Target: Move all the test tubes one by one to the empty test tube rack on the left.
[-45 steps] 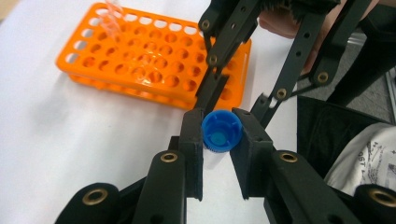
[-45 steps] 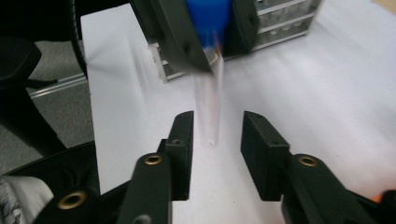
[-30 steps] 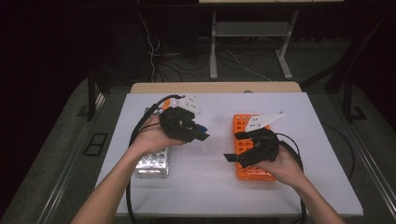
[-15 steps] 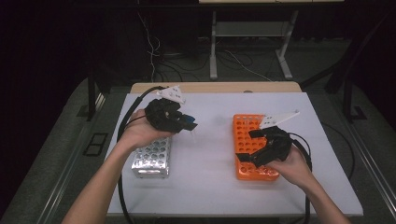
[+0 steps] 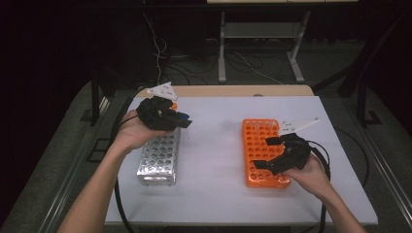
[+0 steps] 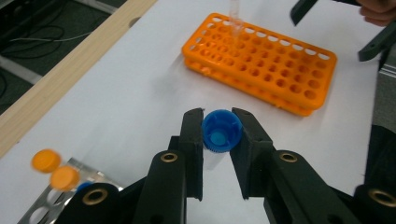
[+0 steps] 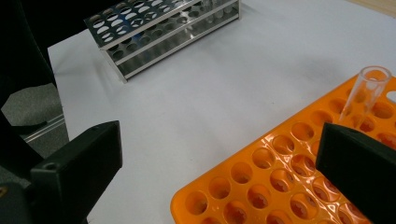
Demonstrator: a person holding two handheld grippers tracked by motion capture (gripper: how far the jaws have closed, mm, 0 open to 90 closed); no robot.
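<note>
My left gripper [image 6: 221, 127] is shut on a blue-capped tube [image 6: 221, 131], pinched at the cap. In the high view it hovers at the far end of the metal rack [image 5: 158, 156]. The left gripper [image 5: 180, 120] points toward the table's middle. My right gripper [image 5: 265, 153] stands open over the orange rack [image 5: 257, 127]; its jaws have just been opening, with nothing between them. A clear uncapped tube [image 7: 366, 88] stands upright in the orange rack [image 7: 261, 186], just beyond the right gripper [image 7: 217, 170].
Two orange-capped tubes [image 6: 56, 169] sit in the metal rack [image 6: 42, 207]. The white table top [image 5: 218, 194] has a wooden strip [image 5: 233, 91] along its far edge. Cables trail off both hands; a dark floor and table legs lie beyond.
My left hand has carried the blue-capped tube leftward, from the table's middle toward the metal rack. My right hand has drifted right along the orange rack, jaws spread wider.
</note>
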